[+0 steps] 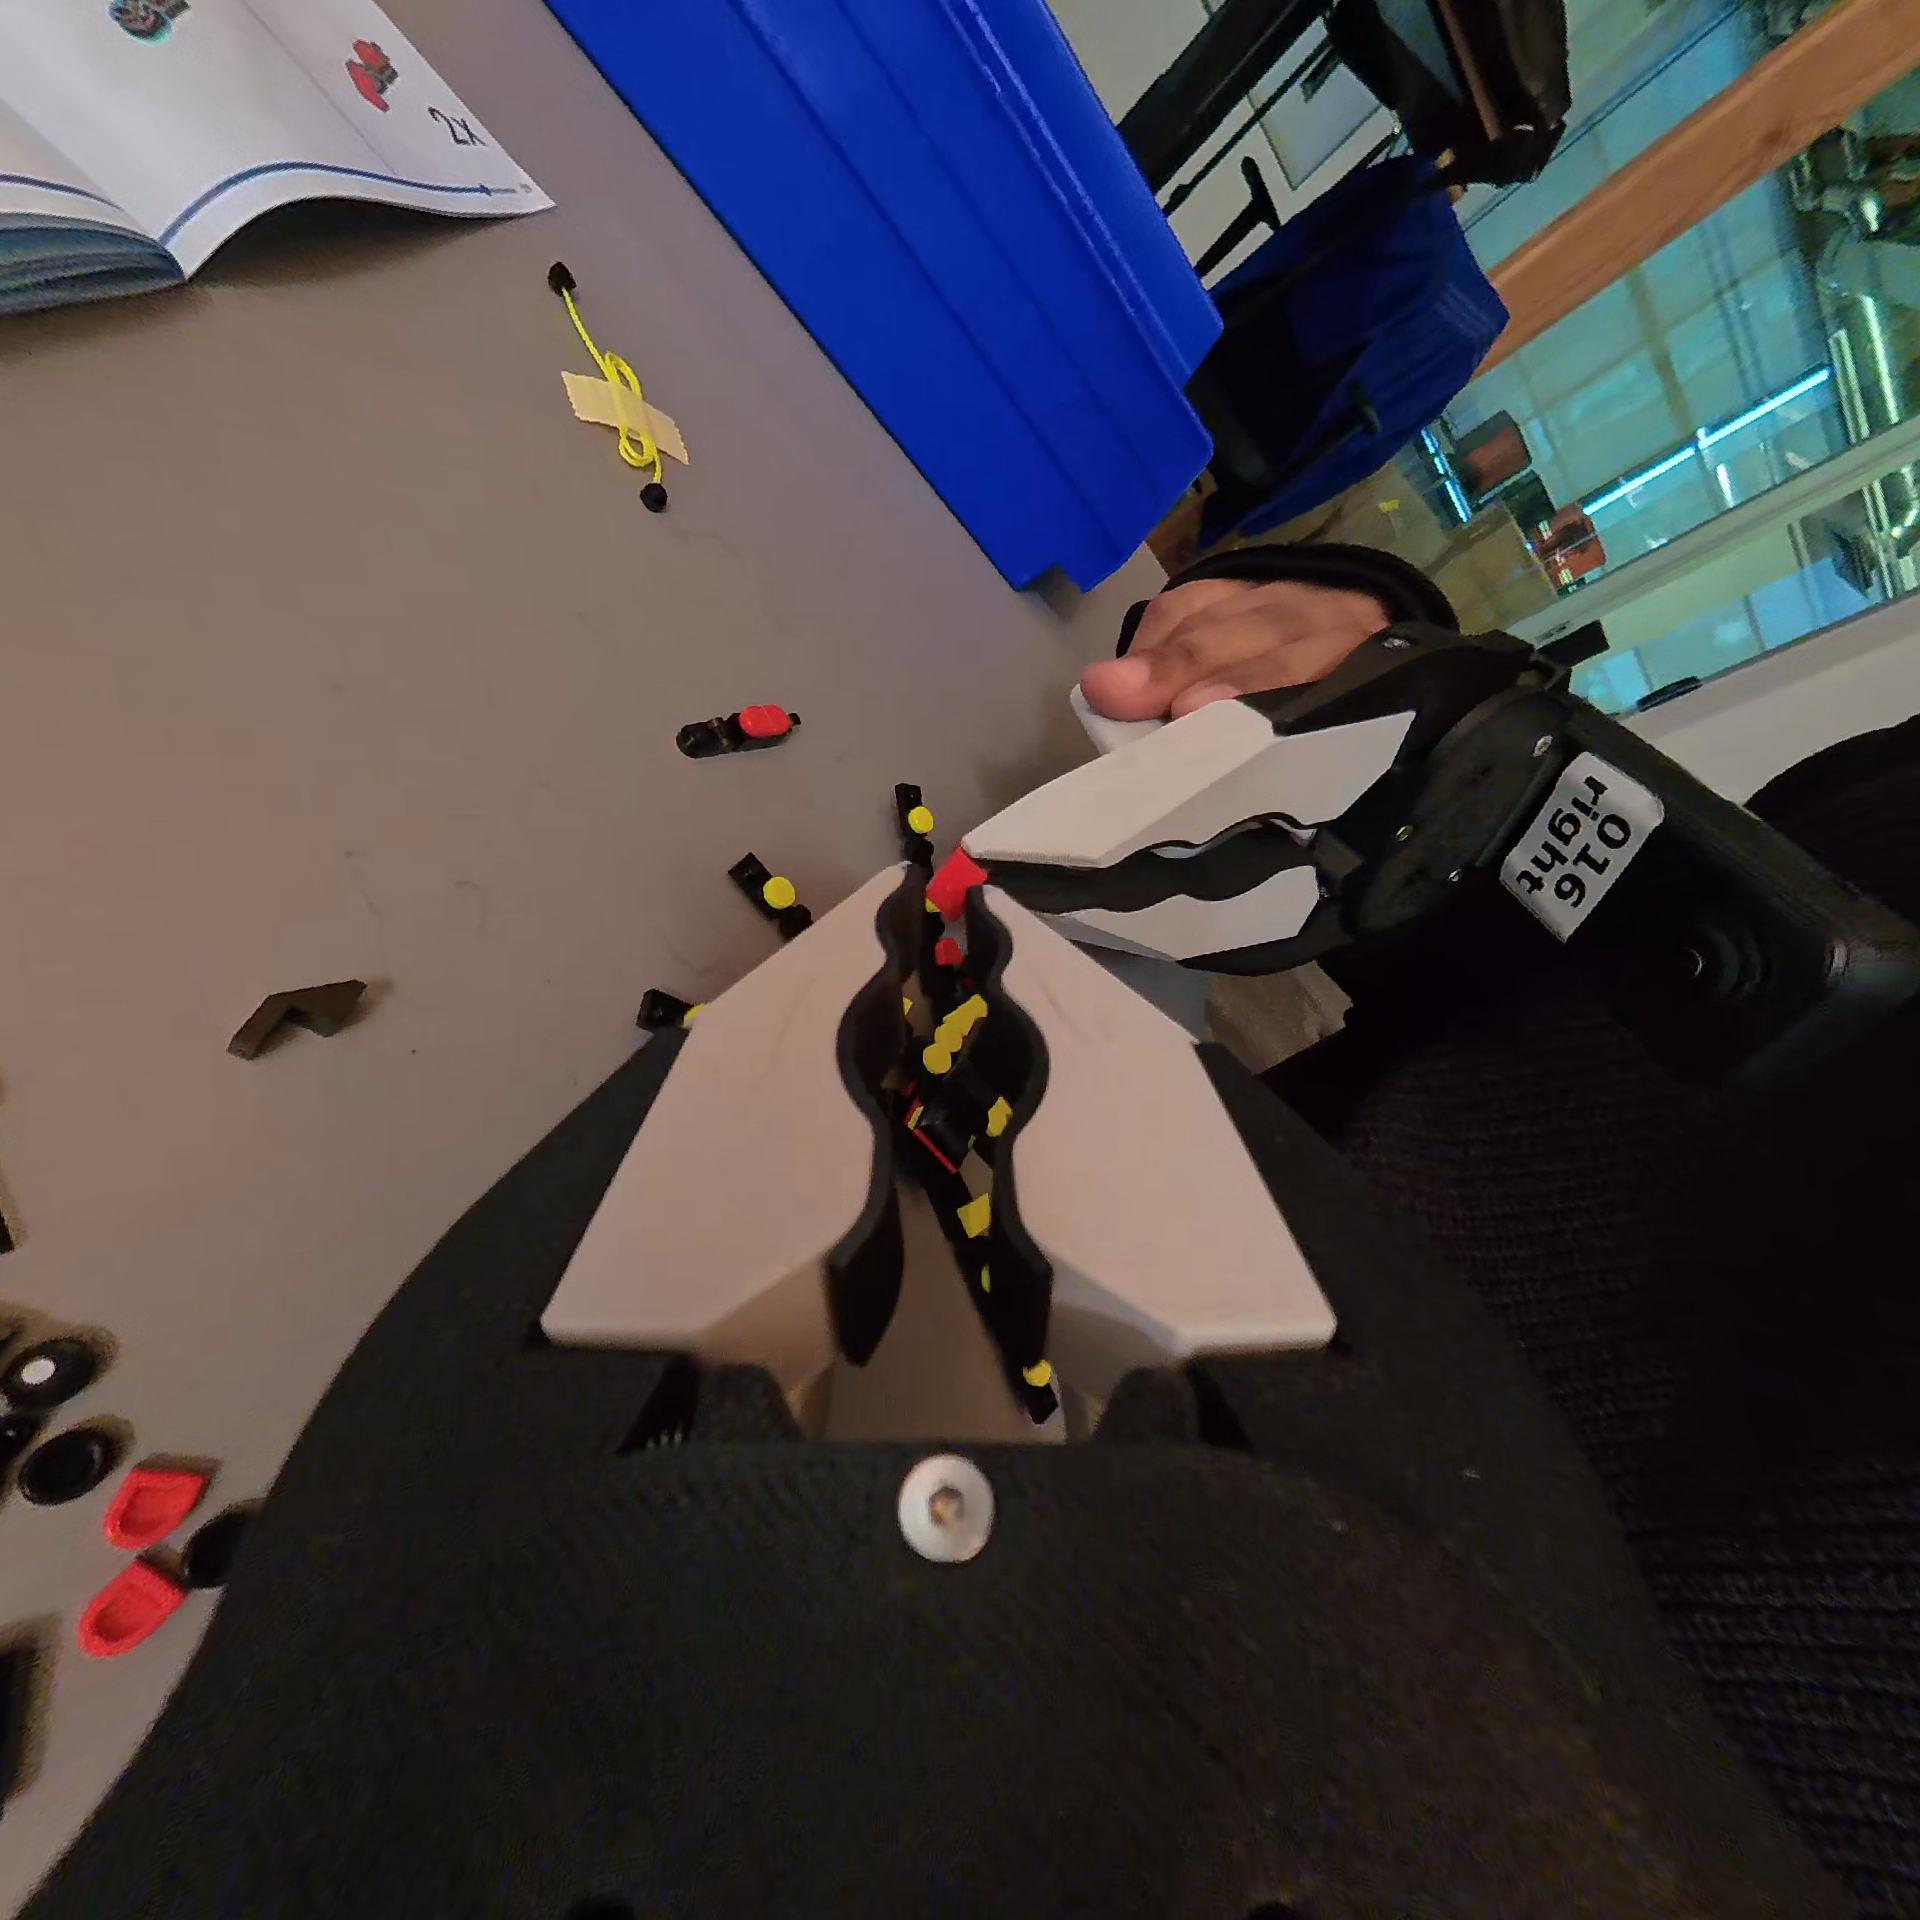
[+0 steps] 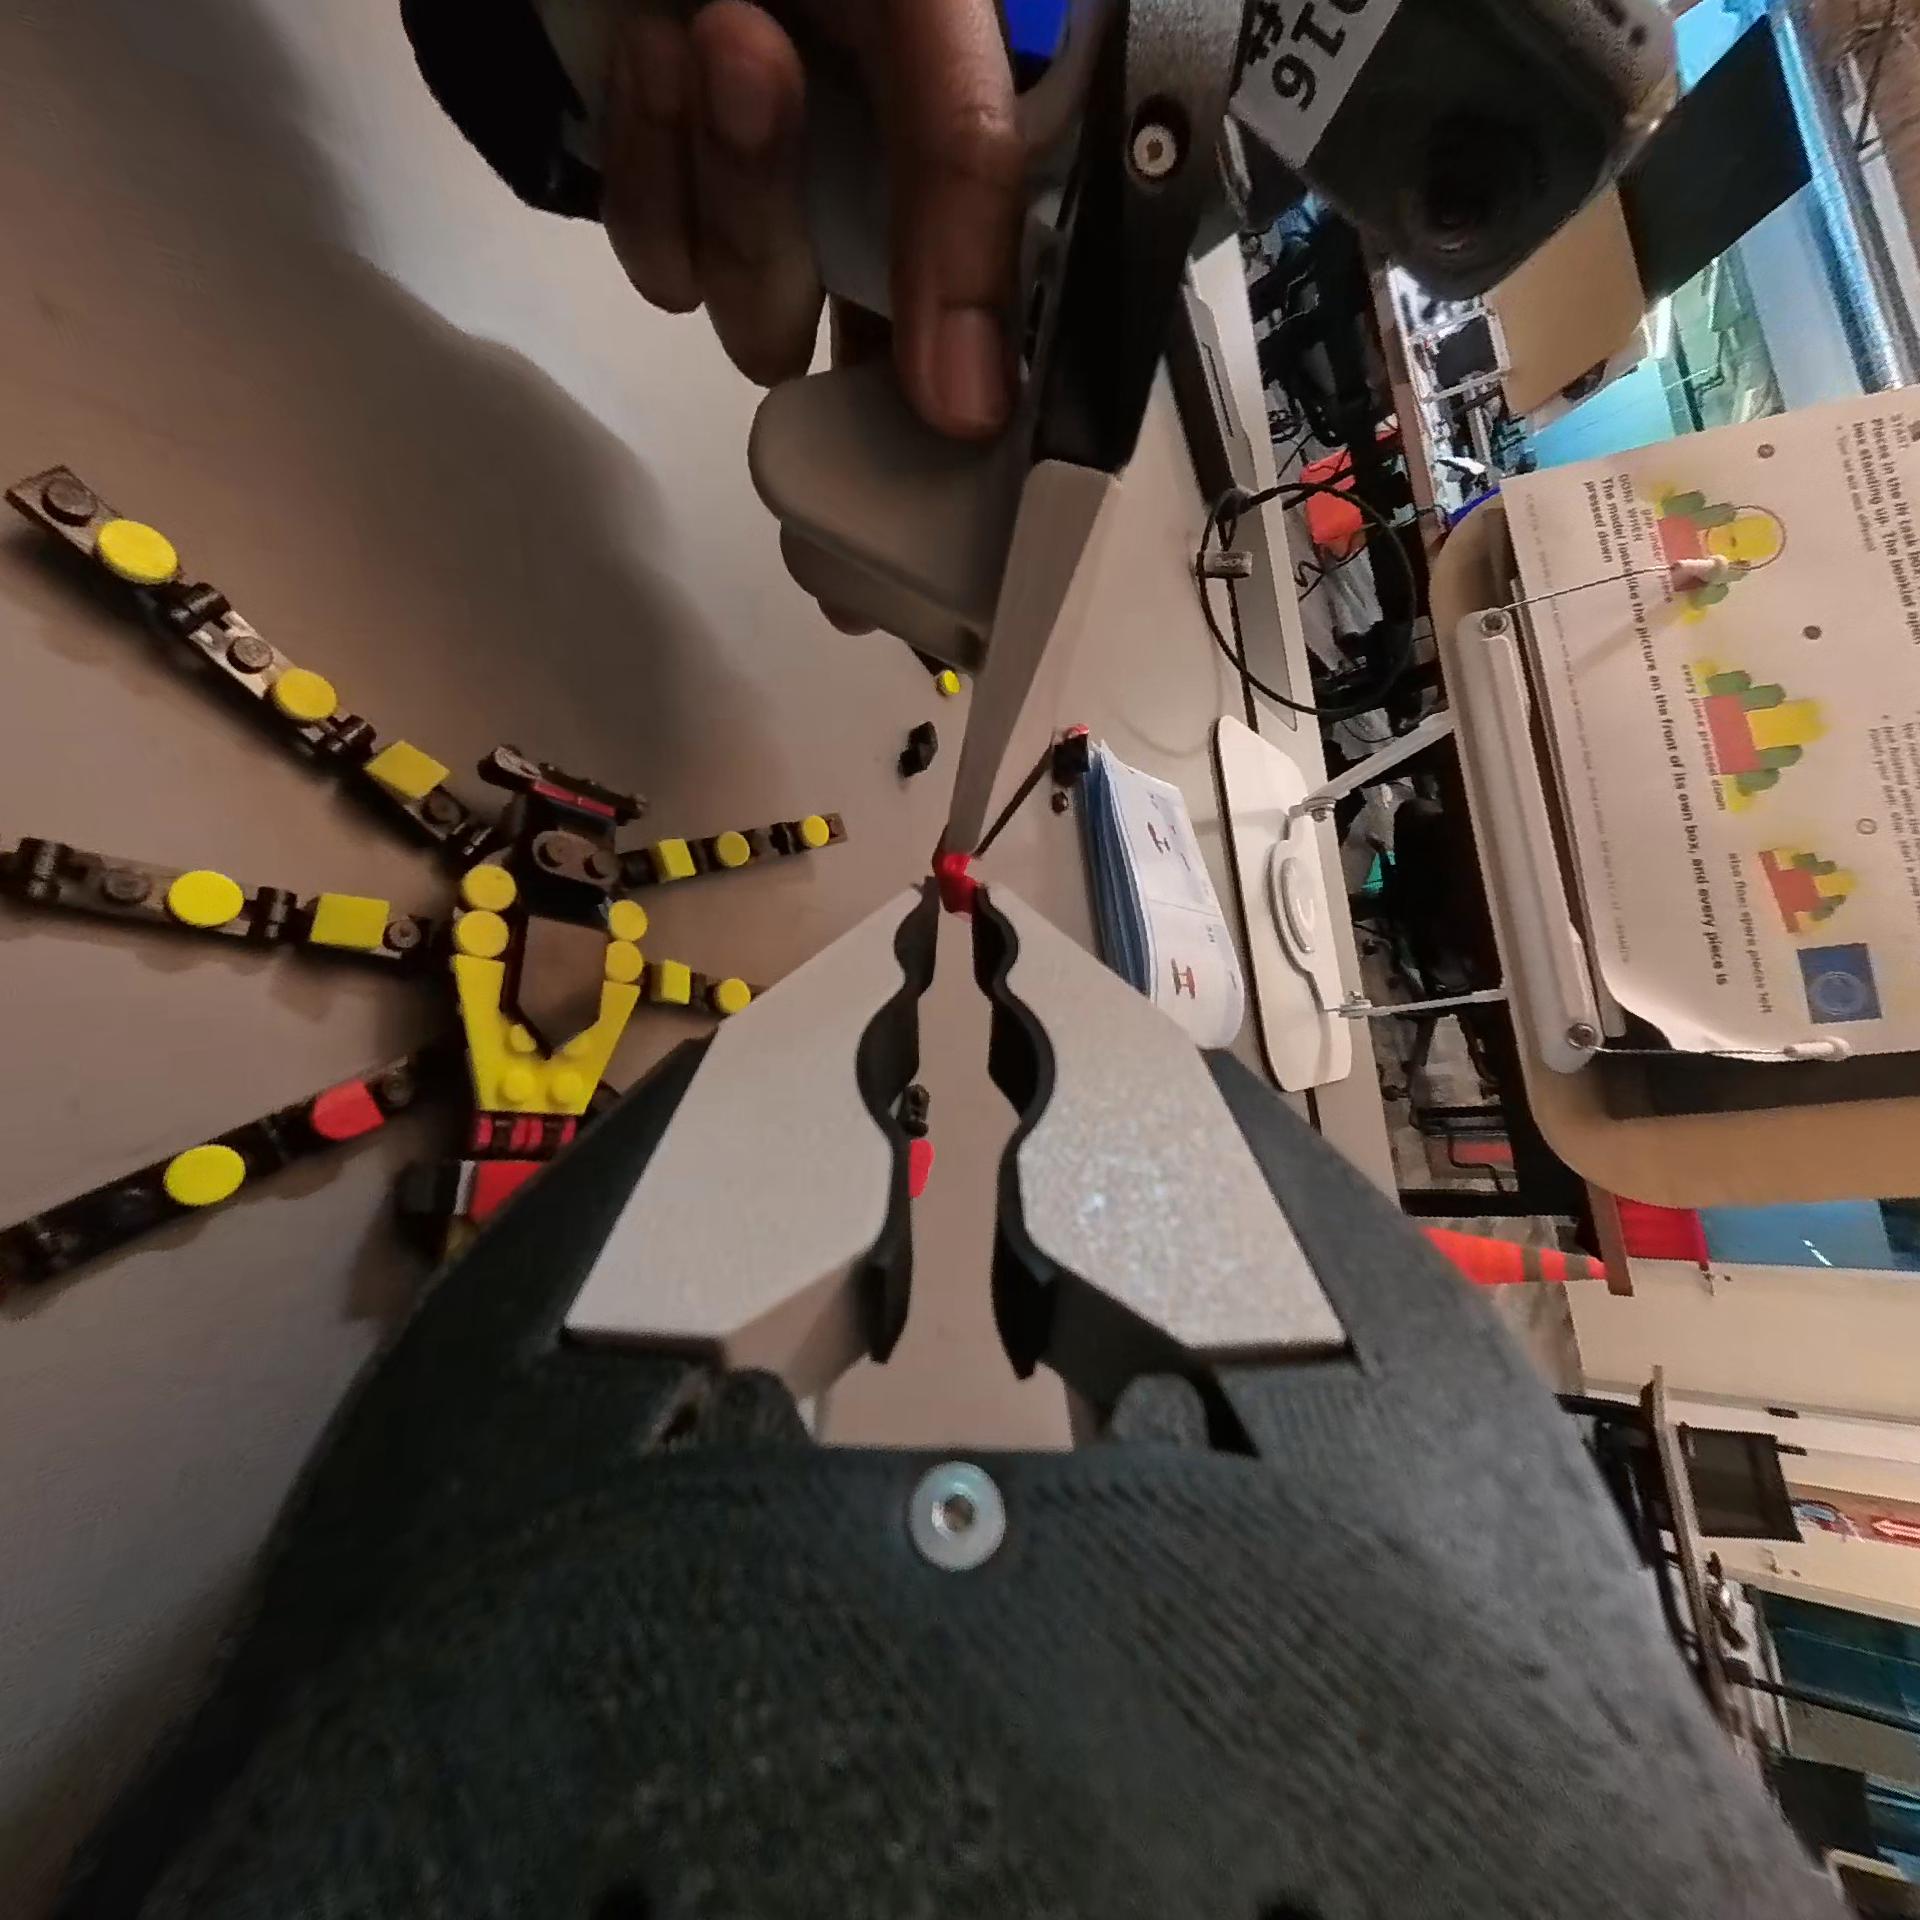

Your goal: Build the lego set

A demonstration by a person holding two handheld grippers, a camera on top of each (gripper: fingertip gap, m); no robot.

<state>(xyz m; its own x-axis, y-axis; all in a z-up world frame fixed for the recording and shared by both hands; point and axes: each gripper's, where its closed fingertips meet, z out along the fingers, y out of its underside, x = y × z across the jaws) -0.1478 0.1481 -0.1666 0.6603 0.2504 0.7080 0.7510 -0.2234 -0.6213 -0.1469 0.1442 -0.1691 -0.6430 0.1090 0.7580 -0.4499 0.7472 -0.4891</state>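
Grey tabletop (image 1: 312,675) spreads under both my claws, with a blue plastic bin (image 1: 935,260) and one open instruction booklet (image 1: 208,125) at its far side. My right claw (image 2: 954,902) pinches a small red lego brick (image 2: 954,896) at its tips. My left claw (image 1: 940,899) is nearly closed; whether it grips anything I cannot tell. Beside them lies the black-and-yellow lego spider model (image 2: 540,966), six legs showing, its rear hidden. Two red curved pieces (image 1: 145,1548) lie half blurred.
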